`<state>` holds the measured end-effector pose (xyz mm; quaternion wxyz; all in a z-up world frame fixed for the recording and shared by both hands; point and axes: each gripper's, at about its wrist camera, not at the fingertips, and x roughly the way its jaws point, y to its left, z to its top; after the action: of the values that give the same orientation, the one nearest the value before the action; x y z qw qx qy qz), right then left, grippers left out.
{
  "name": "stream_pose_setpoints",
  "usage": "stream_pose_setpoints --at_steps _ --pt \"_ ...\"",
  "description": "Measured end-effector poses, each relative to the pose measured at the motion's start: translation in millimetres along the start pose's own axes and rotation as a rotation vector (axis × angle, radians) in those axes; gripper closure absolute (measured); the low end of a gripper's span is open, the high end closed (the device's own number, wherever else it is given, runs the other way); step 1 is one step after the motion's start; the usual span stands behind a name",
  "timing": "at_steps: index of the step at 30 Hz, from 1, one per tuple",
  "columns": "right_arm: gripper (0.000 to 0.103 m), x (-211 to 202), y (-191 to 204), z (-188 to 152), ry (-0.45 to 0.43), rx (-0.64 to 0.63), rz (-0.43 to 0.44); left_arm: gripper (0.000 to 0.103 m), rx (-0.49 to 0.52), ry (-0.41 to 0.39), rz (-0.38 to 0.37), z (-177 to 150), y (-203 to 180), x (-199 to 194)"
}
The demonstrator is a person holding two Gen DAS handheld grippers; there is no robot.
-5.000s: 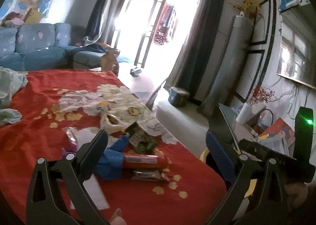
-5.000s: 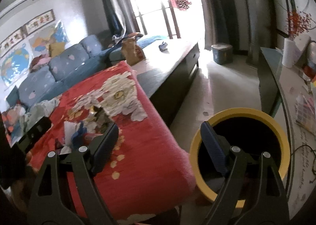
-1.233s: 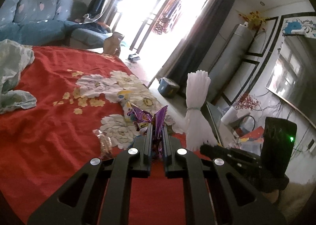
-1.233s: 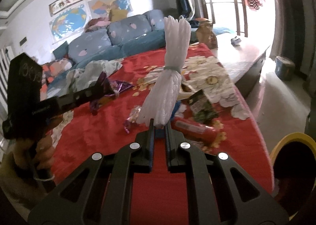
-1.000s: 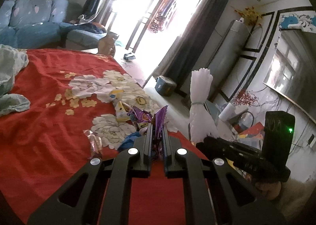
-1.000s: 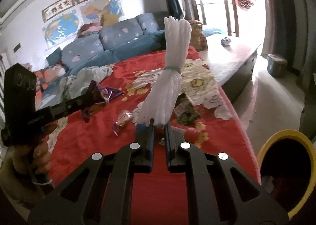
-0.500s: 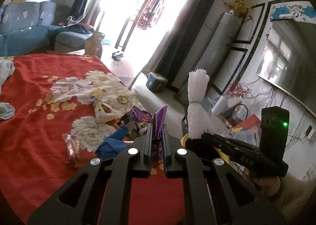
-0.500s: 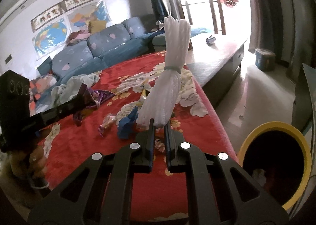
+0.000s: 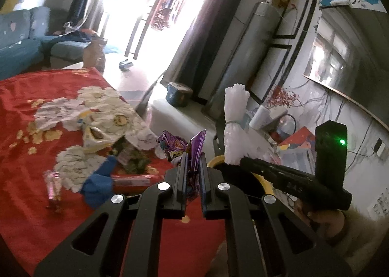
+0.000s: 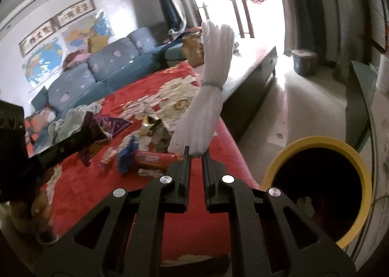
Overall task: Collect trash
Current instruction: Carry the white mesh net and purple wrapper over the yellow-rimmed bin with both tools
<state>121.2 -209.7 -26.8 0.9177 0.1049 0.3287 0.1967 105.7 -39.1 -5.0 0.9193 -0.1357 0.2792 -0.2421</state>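
Note:
My left gripper [image 9: 192,162] is shut on a purple snack wrapper [image 9: 196,148] and holds it above the edge of the red floral cloth [image 9: 29,155]. My right gripper [image 10: 195,155] is shut on a white bundle of plastic bags [image 10: 206,96] tied with a band; the bundle also shows in the left wrist view [image 9: 234,126]. A yellow-rimmed trash bin [image 10: 316,144] stands on the floor right of the table; its rim [image 9: 214,161] shows behind the left gripper. More trash lies on the cloth: a red sausage pack [image 10: 152,157], a blue scrap [image 9: 99,182], a pale wrapper [image 9: 93,137].
A blue sofa [image 10: 102,70] stands behind the table. A low bench [image 10: 252,55] runs toward the bright window. A small pot [image 10: 304,61] sits on the floor. A cluttered side table [image 9: 291,140] is at the right. Crumpled cloth [image 10: 70,118] lies on the table's far side.
Both grippers have swung right toward the yellow bin with their loads still held. The bin fills more of the right wrist view.

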Motion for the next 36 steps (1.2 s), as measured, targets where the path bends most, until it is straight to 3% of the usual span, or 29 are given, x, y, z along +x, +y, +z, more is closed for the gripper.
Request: stream_pose_setpoints --at_steps 15,36 --pt "0.098 -11.1 -64.1 -7.5 -0.019 0.160 -0.116 0.095 0.078 0.069 -0.083 -8.2 -47.5 49.6" --pt "0.098 -17.4 -124.3 -25.4 -0.032 0.291 -0.201 0.095 0.148 0.150 -0.150 -19.8 -97.0 113.6"
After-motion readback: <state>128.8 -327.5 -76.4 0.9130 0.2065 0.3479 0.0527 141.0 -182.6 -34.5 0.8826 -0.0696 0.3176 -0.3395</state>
